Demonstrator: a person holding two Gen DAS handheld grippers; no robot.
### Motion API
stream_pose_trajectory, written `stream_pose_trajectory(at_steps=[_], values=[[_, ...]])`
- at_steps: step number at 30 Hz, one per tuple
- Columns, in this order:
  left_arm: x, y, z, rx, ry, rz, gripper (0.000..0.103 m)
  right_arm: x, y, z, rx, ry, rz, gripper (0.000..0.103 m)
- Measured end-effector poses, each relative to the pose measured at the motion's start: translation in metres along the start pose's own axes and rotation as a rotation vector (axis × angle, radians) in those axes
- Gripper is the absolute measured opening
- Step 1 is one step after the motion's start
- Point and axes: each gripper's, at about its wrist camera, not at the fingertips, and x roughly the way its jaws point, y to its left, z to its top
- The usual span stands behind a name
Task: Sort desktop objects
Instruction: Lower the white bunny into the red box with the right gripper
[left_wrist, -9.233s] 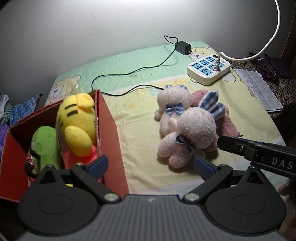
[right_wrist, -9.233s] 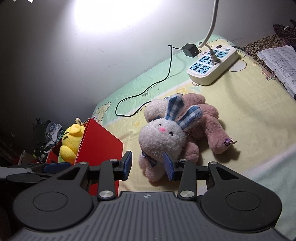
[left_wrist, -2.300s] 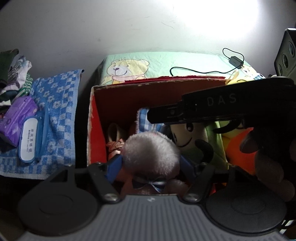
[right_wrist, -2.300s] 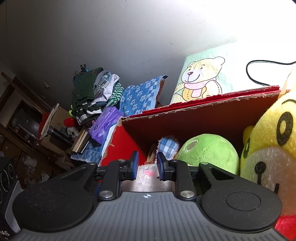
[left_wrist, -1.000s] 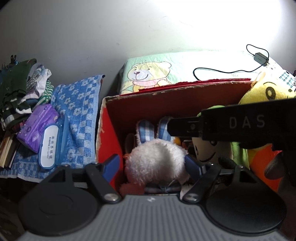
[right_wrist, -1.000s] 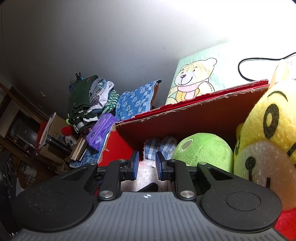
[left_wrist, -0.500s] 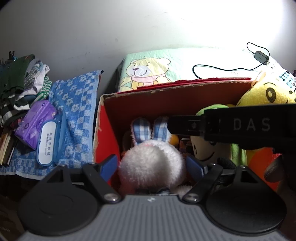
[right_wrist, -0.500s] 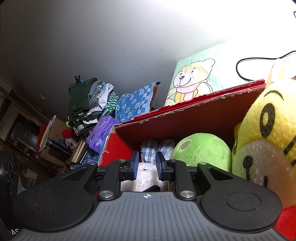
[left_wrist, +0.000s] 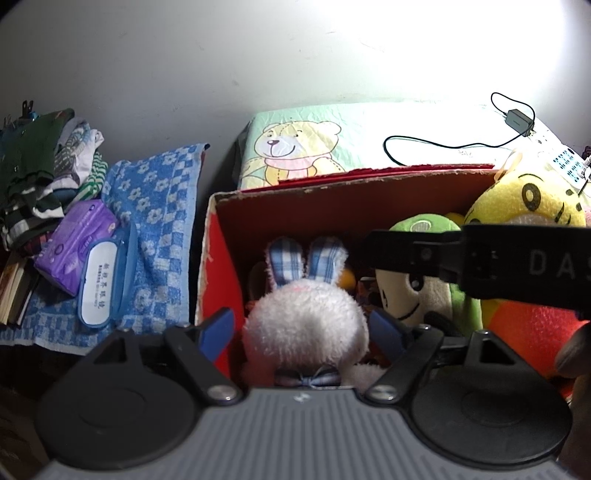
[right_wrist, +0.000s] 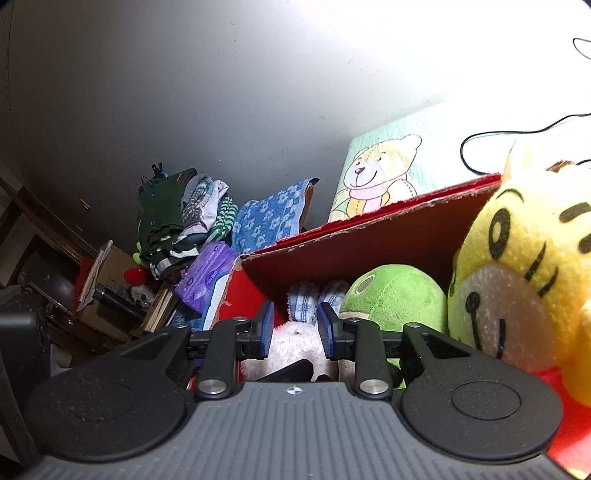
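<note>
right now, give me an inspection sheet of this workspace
surface: bear-print sheet behind the box
job's things: white bunny in the red box, beside a green plush and a yellow plush
clutter: purple pack, blue case on a blue towel; clothes pile
grippers: left claw open around the bunny, pads apart from it; right claw narrowly parted above it, grip unclear
cables: black cord with adapter; power strip
surroundings: white wall, dim shelves on the left
</note>
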Motion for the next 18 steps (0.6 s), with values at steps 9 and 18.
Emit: stream_pose_trajectory(at_steps=[9,18], values=[[-0.012,0.001,-0.005,-0.011,-0.012,0.009,0.087,-0.013,0.004,-0.007,-0.007,-0.018,-0.039,0.03],[-0.029,0.0,-0.013,-0.021,-0.029,0.006,0.092,-0.028,0.014,-0.018,-0.05,-0.041,-0.052,0.031]])
